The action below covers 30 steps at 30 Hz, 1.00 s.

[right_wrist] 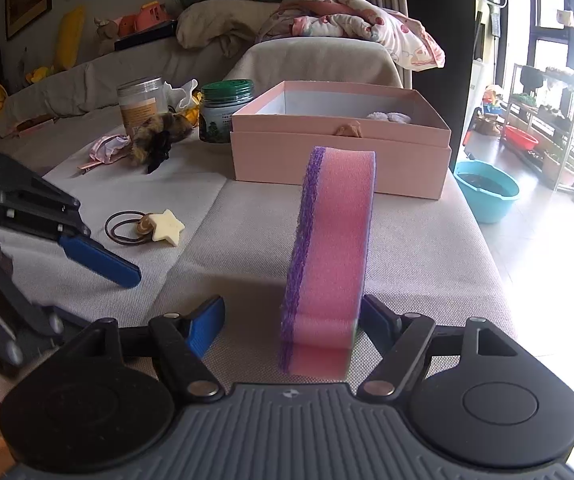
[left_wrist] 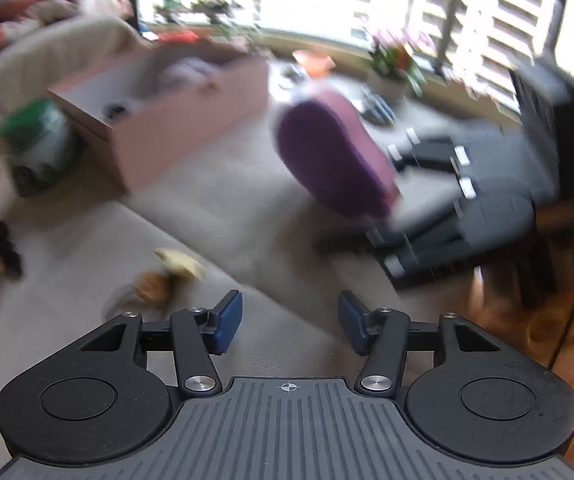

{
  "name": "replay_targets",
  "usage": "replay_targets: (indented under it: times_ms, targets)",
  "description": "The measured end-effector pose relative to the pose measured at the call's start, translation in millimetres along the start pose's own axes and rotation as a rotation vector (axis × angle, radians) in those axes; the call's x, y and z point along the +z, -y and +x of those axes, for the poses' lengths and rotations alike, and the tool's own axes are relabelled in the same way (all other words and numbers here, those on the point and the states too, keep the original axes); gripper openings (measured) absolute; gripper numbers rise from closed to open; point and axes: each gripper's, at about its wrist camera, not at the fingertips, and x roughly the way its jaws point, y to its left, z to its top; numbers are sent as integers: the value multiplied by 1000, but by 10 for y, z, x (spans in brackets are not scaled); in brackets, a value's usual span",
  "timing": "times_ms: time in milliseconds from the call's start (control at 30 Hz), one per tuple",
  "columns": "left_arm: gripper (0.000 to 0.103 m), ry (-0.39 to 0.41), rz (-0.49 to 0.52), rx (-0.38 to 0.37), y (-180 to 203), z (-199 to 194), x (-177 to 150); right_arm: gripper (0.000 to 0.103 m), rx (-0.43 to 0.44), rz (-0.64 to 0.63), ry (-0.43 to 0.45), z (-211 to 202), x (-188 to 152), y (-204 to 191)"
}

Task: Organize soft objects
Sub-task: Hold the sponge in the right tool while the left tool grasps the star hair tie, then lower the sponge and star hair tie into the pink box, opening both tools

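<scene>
The left gripper hung at the couch's left side, jaws spread and empty, just beside the star hair tie. Centre stage, the pink-and-purple sponge stood on edge, leaning on one finger of the right gripper, whose jaws were released. Behind, toward the far edge, sat the pink box.
</scene>
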Motion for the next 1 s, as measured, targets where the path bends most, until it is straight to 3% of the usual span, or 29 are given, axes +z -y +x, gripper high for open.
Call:
replay_targets:
  times_ms: [100, 200, 300, 400, 600, 633, 667, 700, 733, 767, 1000]
  targets:
    - [56, 66, -80, 121, -195, -26, 66, 76, 1, 3, 3, 4, -1, -4]
    - [56, 29, -135, 175, -347, 135, 78, 76, 1, 2, 3, 2, -4, -7]
    - [54, -1, -111, 196, -368, 251, 65, 76, 1, -1, 3, -1, -7, -9]
    - [46, 1, -90, 186, -337, 247, 74, 76, 0, 5, -1, 1, 3, -8]
    - [45, -4, -119, 197, -312, 243, 68, 75, -30, 2, 52, -57, 141, 5]
    - [43, 3, -118, 200, -303, 254, 68, 72, -40, -4, 61, -60, 169, 4]
    - [34, 13, -124, 199, -291, 261, 66, 68, -48, -8, 66, -63, 192, 3]
    - [22, 24, -127, 200, -275, 264, 61, 54, -57, -12, 59, -57, 218, 3]
    - [22, 33, -127, 201, -251, 266, 55, 37, -67, -17, 43, -44, 241, 5]
    - [22, 42, -123, 200, -218, 265, 46, 33, -72, -20, 32, -45, 260, 16]
    - [21, 118, -96, 140, -37, 150, -27, 31, -42, 3, 75, -380, 352, 219]
